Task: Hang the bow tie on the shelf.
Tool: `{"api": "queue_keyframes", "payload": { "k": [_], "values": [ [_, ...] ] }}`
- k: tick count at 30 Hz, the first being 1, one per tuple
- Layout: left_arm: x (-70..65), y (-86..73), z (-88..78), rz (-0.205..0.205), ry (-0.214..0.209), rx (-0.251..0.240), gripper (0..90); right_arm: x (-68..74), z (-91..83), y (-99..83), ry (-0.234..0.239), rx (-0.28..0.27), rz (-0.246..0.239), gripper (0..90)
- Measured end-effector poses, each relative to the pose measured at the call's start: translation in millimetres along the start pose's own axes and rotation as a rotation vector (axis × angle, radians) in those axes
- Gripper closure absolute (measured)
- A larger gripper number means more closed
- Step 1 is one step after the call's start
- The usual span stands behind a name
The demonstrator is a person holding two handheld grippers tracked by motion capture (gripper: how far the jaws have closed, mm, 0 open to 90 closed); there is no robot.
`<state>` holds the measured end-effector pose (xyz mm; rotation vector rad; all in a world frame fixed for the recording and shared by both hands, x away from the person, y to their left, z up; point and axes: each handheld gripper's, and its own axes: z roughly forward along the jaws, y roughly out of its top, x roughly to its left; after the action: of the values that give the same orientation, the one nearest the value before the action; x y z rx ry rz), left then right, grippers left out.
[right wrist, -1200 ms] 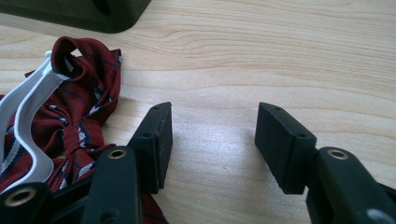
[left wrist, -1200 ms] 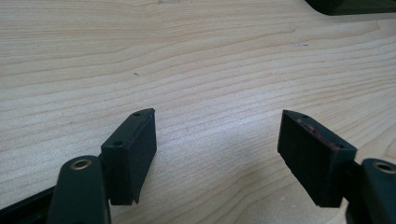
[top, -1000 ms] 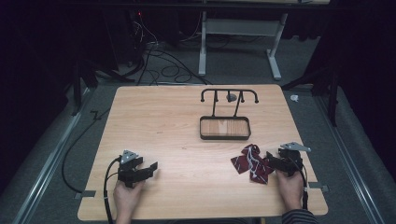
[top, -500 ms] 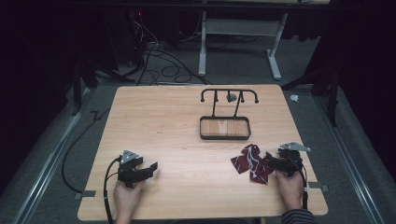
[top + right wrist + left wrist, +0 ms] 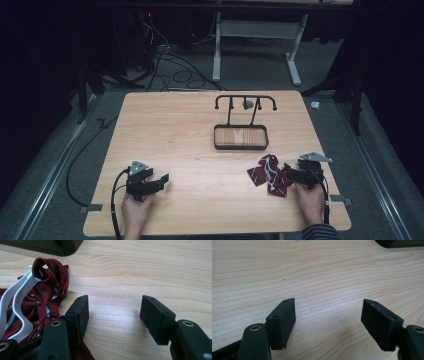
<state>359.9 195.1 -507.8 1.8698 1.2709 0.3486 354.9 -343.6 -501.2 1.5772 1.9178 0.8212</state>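
Woven maroon bow tie (image 5: pixel 47 302) lies crumpled beside both grippers' parted fingers (image 5: pixel 80 315).

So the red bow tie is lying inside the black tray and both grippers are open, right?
Not quite. The red bow tie lies on the table, outside the black tray, next to the right gripper; the high view shows it. Both grippers are open, the left gripper too.
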Motion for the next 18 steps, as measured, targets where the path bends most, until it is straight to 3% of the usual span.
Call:
{"api": "queue_keyframes", "payload": {
  "k": [12,18],
  "values": [
    [-0.3,0.0,0.1,0.002,0.002,0.0,28.5,-2.7,-2.7,-0.6,0.002,-0.026,-0.004,49.5],
    [-0.4,0.0,0.1,0.003,0.003,0.001,28.7,-5.0,-10.4,0.0,0.044,-0.04,0.018,53.9]
  ]
}}
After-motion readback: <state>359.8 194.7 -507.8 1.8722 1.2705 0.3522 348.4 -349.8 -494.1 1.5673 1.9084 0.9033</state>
